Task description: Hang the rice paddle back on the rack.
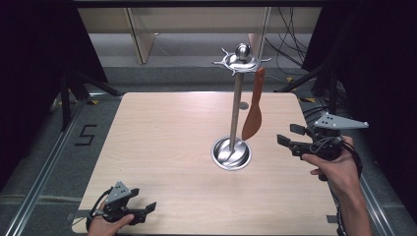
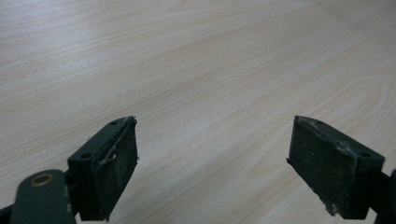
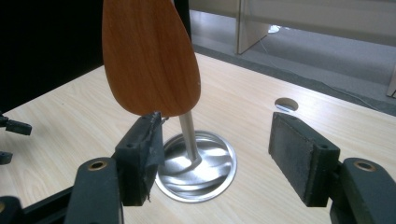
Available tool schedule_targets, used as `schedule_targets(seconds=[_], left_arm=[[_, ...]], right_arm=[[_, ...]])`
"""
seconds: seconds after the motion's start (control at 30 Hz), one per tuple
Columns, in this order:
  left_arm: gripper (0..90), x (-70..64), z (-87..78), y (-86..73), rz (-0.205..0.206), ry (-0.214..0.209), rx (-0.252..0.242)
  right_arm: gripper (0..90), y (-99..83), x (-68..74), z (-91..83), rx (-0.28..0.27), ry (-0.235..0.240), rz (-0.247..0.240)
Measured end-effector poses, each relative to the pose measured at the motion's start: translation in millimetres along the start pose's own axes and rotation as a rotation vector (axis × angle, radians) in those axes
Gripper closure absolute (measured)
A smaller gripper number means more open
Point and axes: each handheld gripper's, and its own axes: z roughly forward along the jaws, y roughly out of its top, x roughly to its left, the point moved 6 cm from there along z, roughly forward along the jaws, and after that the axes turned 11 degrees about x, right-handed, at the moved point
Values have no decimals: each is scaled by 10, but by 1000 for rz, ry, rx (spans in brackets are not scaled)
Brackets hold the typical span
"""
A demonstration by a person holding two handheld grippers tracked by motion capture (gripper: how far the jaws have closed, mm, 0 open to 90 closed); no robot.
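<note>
Step in hand: the right gripper (image 1: pixel 291 134) is held up beside the wooden spatula (image 1: pixel 253 108) that hangs from the metal utensil stand (image 1: pixel 236 98). I judge this to be the approach for taking the spatula off its hook; nothing is gripped.

Where the spatula is: it hangs blade down from a hook of the star-shaped top (image 1: pixel 241 61) on the stand's right side, its blade just above and to the right of the round base dish (image 1: pixel 231 153), at the middle of the worktop (image 1: pixel 162 142), towards the far side.

Right fingers: wide apart and empty. In the right gripper view the spatula blade (image 3: pixel 149 60) hangs above and just beyond the left finger pad (image 3: pixel 142 156); whether they touch I cannot tell. The other pad (image 3: pixel 299 156) is well apart from it.

Left fingers: the left gripper (image 1: pixel 140 204) sits low at the near left corner of the worktop, well apart from the stand. Its pads (image 2: pixel 109 172) are spread wide over bare wood, holding nothing.

Next move calls for: bringing the right fingers round the blade or handle, so that one pad lies on each flat face, closing gently, then lifting so the handle's end clears the hook without tipping the stand.

Risk: a sideways push could set the spatula swinging or rock the pole (image 1: pixel 236 110).
</note>
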Motion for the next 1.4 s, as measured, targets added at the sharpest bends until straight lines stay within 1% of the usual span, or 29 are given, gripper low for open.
schedule_targets(seconds=[0.07,0.1,0.13,0.27,0.3,0.37,0.4,0.43,0.47,0.53,0.57,0.6,0.63,0.67,0.73,0.77,0.8,0.87,0.9,0.93,1.0,1.07,1.1,1.17,1.2,1.23,1.27,1.37,1.4], left_arm=[[148,0,1,0,-1,0,0],[148,8,-4,-4,7,3,7],[148,0,1,0,-1,-1,0],[148,0,1,0,-1,-1,0],[148,0,1,0,-1,-1,0],[148,-1,1,0,0,-1,0],[148,-1,1,0,0,-1,0],[148,0,1,0,0,-1,1],[148,0,1,0,-1,-1,0],[148,8,-4,-4,6,2,7],[147,0,1,0,0,-1,1],[148,0,1,0,0,-1,1],[148,0,0,0,0,-1,0],[148,0,0,0,0,-1,0],[148,8,-5,-5,7,3,7],[148,8,-4,-4,6,3,7],[148,8,-4,-4,6,3,7],[148,0,1,0,0,0,0],[148,0,1,0,-1,0,0],[148,10,-5,-5,7,4,8],[148,9,-4,-4,5,4,7],[148,0,2,1,0,1,0],[148,0,1,1,0,0,0],[148,0,1,2,0,0,0],[148,0,1,3,-1,0,-1],[148,0,1,3,-1,0,-1],[148,5,2,7,12,-1,-4],[148,-4,6,10,-2,-2,-3],[148,12,-4,0,20,3,14]], right_arm=[[359,-13,-19,-9,1,-6,-13],[357,-39,5,-24,23,12,14],[356,-34,-18,-23,11,-1,-12],[351,-67,-12,-22,25,5,-12],[351,-72,7,-23,31,21,8],[351,-85,6,-20,29,13,15],[351,-85,-17,-14,21,9,-15],[351,-89,-18,-15,21,4,-15],[350,-107,11,-19,36,22,12],[350,-119,13,-21,43,20,14],[350,-121,-9,0,12,-4,-7],[350,-142,7,-14,40,10,5],[350,-144,-16,-18,42,1,-21],[350,-144,-16,-18,42,1,-21],[350,-165,30,-44,60,20,26],[350,-158,9,-32,41,14,-8],[350,-156,4,-31,28,7,-13],[350,-176,18,-47,47,9,1],[350,-179,7,-45,45,5,-16],[350,-199,44,-38,49,24,18],[350,-203,30,-43,55,18,2],[349,-226,47,-31,55,13,22],[348,-234,18,-9,42,2,-19],[348,-268,43,-21,76,10,11],[348,-263,16,-2,55,-3,-25],[348,-281,28,-6,71,4,-18],[348,-301,73,-8,91,27,26],[348,-307,36,33,66,5,-29],[348,-316,49,45,71,15,-21]])
